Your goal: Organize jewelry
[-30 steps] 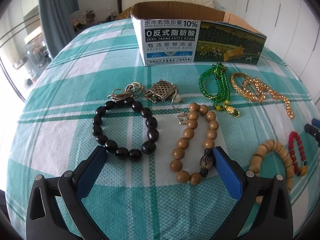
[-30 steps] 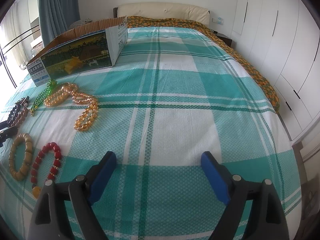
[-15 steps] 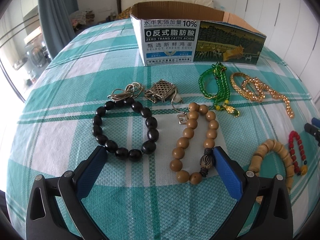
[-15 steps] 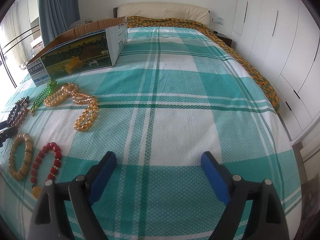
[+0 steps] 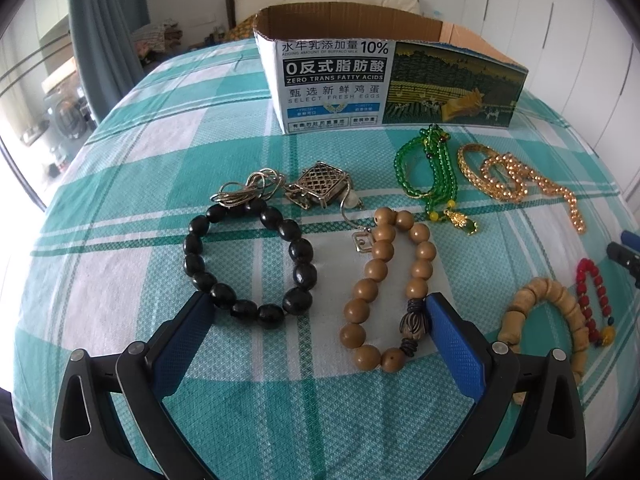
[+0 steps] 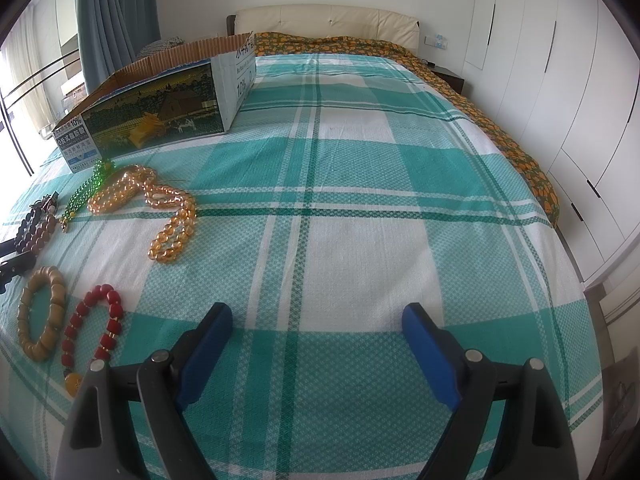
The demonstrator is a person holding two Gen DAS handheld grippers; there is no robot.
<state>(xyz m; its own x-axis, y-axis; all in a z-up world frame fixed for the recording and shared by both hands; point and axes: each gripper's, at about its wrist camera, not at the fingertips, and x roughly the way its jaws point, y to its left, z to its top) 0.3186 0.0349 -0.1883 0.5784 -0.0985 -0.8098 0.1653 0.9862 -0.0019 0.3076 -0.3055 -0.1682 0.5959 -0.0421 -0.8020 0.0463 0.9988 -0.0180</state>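
Note:
Jewelry lies on a teal plaid bedspread before an open cardboard box (image 5: 392,80). In the left wrist view: a black bead bracelet (image 5: 192,270), a brown wooden bead bracelet (image 5: 368,280), a silver chain with a metal pendant (image 5: 320,182), a green bead necklace (image 5: 436,172), an amber bead necklace (image 5: 520,178), a tan bracelet (image 5: 560,304) and a red bracelet (image 5: 592,292). My left gripper (image 5: 320,320) is open just short of the black and brown bracelets. My right gripper (image 6: 318,332) is open and empty over bare bedspread; the red bracelet (image 6: 108,320) lies to its left.
The box (image 6: 160,112) stands at the far left in the right wrist view. White wardrobe doors (image 6: 560,80) line the right side. An orange patterned blanket (image 6: 500,132) runs along the bed's right edge. A blue curtain (image 5: 104,32) hangs at the left.

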